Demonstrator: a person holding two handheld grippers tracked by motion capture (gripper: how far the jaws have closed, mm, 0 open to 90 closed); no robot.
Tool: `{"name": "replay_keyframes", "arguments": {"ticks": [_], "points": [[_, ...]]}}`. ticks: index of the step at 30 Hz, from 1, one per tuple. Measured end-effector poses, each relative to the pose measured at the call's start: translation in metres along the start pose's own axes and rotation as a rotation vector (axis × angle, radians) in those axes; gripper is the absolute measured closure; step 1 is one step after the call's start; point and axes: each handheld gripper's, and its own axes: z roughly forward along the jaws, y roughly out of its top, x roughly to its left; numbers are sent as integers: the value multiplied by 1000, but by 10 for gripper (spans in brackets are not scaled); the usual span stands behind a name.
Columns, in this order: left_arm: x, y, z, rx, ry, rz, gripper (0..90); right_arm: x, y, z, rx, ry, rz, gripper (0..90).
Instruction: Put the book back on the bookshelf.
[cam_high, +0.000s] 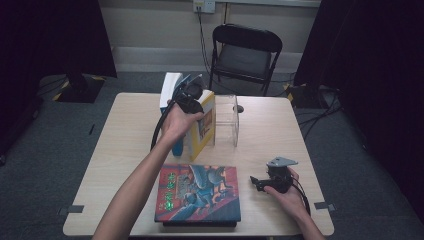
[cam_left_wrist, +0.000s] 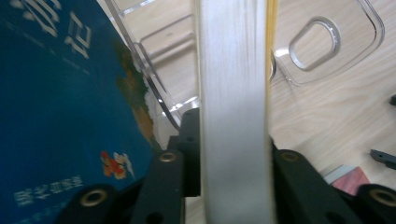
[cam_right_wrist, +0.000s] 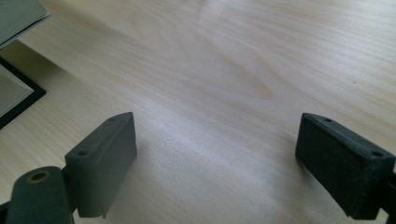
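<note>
Item one: my left gripper (cam_high: 189, 96), jaws clamped on the page edge of the yellow book (cam_left_wrist: 233, 112), which stands upright mid-tabletop (cam_high: 265, 125) between a blue book (cam_left_wrist: 60, 107) and a clear acrylic stand (cam_high: 227, 120). Item two: my right gripper (cam_right_wrist: 215, 163), jaws released, empty, low over bare wood. Item three: illustrated book (cam_high: 199, 192), lying flat at the near edge.

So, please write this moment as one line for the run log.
left gripper: shut on yellow book | yellow book: upright beside clear stand | right gripper: open, holds nothing, by flat book
</note>
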Motion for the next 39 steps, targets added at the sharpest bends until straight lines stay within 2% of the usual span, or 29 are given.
{"name": "replay_keyframes", "arguments": {"ticks": [2,3,5,6,8,9,12,16,21,23,25,27,32,34,37,39], "points": [[2,1,0,-2,-5,-7,755,0,0,0,0,0,0,123],[3,2,0,1,-13,-26,755,0,0,0,0,0,1,123],[5,4,0,-5,-15,-40,756,0,0,0,0,1,0,123],[7,6,-1,-10,-16,-38,756,0,0,0,0,1,1,123],[8,11,-3,-15,-11,-49,756,0,0,0,0,2,-1,123],[8,15,-4,-27,0,-42,756,0,0,0,0,1,-1,123],[6,25,-4,-25,18,-40,756,0,0,0,0,1,-2,123],[6,34,2,-17,23,-63,756,0,0,0,-1,5,-5,123],[13,40,13,-8,21,-85,756,0,0,0,0,8,-9,123],[15,42,14,-21,15,-99,756,0,0,0,0,9,-9,124],[14,43,15,-27,29,-102,756,0,0,0,0,11,-10,124],[14,44,15,-37,33,-83,756,1,0,0,0,12,-10,123],[11,44,20,-30,41,-92,755,1,0,0,1,13,-12,123],[9,45,21,-25,47,-80,754,1,0,0,1,14,-13,123],[11,48,22,-15,42,-104,753,1,0,0,1,14,-13,124],[13,50,22,-2,44,-105,752,1,0,0,1,15,-13,124]]}}
